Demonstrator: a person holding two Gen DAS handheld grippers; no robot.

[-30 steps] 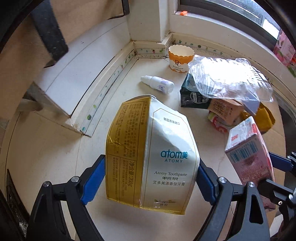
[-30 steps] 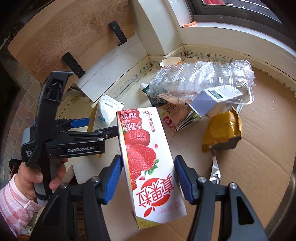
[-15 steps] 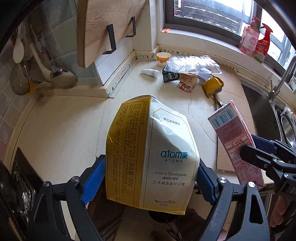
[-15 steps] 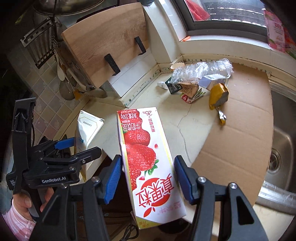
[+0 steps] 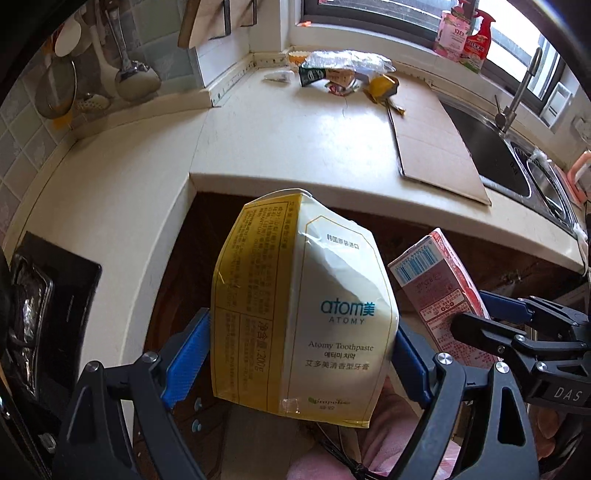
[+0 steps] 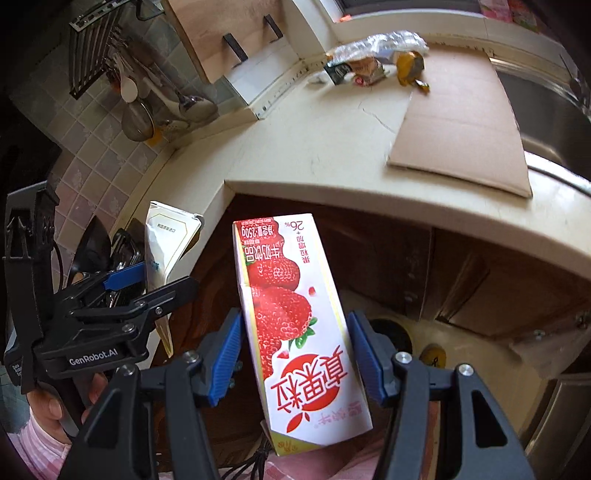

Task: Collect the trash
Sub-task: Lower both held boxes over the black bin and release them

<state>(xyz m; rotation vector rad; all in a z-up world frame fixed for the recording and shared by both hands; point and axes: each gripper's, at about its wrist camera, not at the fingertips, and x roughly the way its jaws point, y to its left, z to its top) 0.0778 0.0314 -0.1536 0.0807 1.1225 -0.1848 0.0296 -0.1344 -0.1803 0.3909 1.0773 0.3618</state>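
Left gripper [image 5: 301, 354] clamped toothpaste box [image 5: 306, 314] (crumpled); right gripper [image 6: 295, 354] clamped strawberry milk carton [image 6: 295, 325], both off counter [image 5: 295, 147] edge.

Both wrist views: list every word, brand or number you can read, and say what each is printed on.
"atom美 ATOMY", "Atomy Toothpaste", "200g": toothpaste box in the left gripper.
"真果粒", "250g", "26%": strawberry milk carton in the right gripper.
"GenRobot.AI": left gripper body, seen from the right wrist.
"DAS": right gripper body, seen from the left wrist.
Fine print on both packs, the carton's barcode digits and the windowsill bottles: too small to read.
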